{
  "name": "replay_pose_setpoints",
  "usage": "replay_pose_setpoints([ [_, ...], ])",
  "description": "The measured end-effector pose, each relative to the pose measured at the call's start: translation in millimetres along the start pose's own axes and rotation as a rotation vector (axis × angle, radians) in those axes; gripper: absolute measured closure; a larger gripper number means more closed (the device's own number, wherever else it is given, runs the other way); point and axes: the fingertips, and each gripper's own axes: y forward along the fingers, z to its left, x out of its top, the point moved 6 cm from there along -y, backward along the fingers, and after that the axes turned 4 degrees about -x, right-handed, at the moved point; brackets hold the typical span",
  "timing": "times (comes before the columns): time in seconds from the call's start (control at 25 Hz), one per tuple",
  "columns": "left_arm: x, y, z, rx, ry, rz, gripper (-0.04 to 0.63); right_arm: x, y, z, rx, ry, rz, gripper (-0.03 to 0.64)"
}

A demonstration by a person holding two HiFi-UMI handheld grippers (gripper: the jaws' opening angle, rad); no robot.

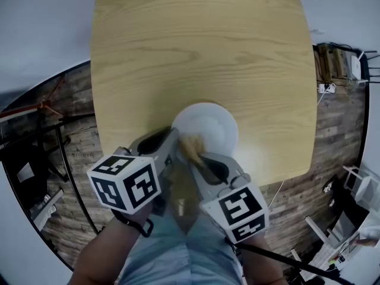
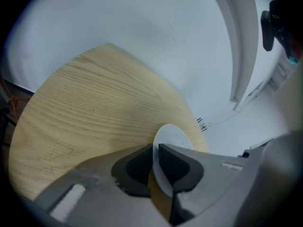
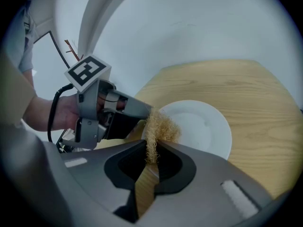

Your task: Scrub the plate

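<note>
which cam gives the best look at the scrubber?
Right gripper view: the scrubber sits centre, tan fibres pinched in the right hand-held gripper, at the plate rim. Head view shows only a small tan tuft. Left gripper view doesn't show it.

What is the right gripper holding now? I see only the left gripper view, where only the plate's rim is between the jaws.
Observer: The right gripper is shut on a tan fibrous scrubber.
Operator: Where is the scrubber?
Observer: At the plate rim nearest the person, beside the left gripper; contact I cannot confirm.
Operator: Is the plate lifted?
Observer: In the head view it seems to lie flat on the wooden table, near its close edge.
</note>
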Motion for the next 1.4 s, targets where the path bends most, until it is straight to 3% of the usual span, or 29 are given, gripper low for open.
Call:
replay_pose_setpoints([
  [0.28, -1, -2, 2, 0.012, 0.010, -0.004, 0.534, -21, -15, 24, 0.069, 0.015, 0.020, 0.574],
  [0.44, -3, -3, 1, 0.021, -0.002, -0.010, 0.534, -25, -30, 21, 0.063, 0.037, -0.012, 0.574],
  [0.72, -5, -3, -5, 0.032, 0.001, -0.009, 0.534, 0, -48, -22, -0.087, 0.034, -0.098, 0.574],
  [0.96, -4, -1, -7, 0.017, -0.001, -0.010, 0.534, 27, -36, -58, -0.198, -0.030, -0.085, 0.574],
  [1.24, -1, -3, -1, 0.002, -0.016, -0.014, 0.534, 32, -10, -61, -0.178, -0.057, -0.043, 0.574],
  [1.4, 1, -4, 3, 0.012, -0.021, -0.024, 0.534, 22, -6, -50, -0.104, -0.037, -0.023, 0.574],
])
